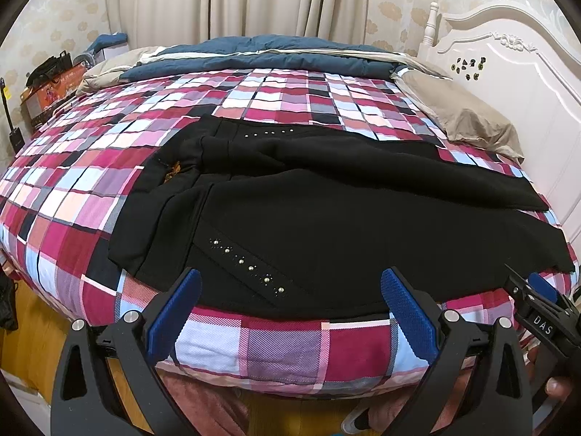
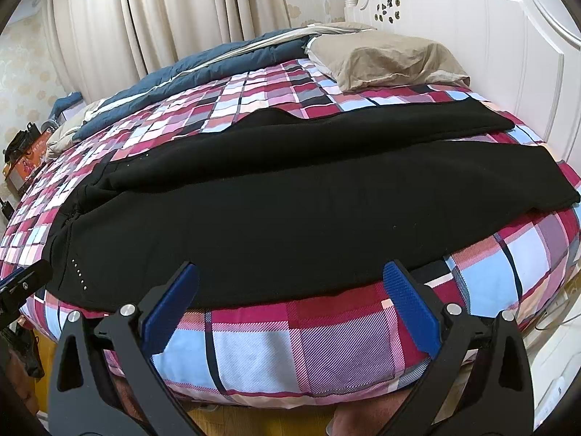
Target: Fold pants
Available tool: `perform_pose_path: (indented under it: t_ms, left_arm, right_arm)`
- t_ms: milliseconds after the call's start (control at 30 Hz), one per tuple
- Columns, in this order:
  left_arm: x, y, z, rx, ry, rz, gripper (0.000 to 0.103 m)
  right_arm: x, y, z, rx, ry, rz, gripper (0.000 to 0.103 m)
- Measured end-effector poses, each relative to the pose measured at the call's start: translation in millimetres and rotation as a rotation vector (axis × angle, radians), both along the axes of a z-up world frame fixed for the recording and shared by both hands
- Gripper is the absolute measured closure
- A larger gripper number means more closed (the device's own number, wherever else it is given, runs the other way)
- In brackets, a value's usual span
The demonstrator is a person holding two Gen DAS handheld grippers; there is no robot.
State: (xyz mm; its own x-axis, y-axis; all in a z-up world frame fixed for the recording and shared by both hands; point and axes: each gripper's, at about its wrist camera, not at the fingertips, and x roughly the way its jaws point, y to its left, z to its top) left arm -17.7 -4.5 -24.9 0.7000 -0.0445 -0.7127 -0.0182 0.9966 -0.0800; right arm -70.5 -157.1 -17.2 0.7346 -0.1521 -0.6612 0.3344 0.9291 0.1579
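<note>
- Hovering my left gripper (image 1: 290,301) at the near bed edge, left wrist view: fingers spread wide, holding nothing, the waist end of the black pants (image 1: 326,210) just beyond the tips.
- Pants lie flat across the plaid bedspread (image 1: 109,167), both legs running right toward the white headboard (image 1: 508,83); rhinestone pocket trim (image 1: 250,267) sits between my fingers.
- Judgement: pinch the near waist corner cleanly, one layer pair only, without catching bedspread.
- Right wrist view: right gripper (image 2: 290,290) likewise spread and empty, poised at the near leg's edge.
- Far leg lies just behind the near one, below the tan pillow (image 2: 385,58).
- Judgement: grip both ends level, lift together, lay near leg onto far leg, seams aligned.
</note>
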Motion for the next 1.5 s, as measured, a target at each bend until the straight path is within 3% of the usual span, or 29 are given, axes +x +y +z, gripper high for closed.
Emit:
perform_pose_path:
  t_ms: [1500]
  left_arm:
    - [5.7, -5.8, -11.4, 0.008, 0.039, -0.01, 0.004]
  right_arm:
    - [11.8, -2.7, -13.4, 0.026, 0.05, 0.009, 0.002]
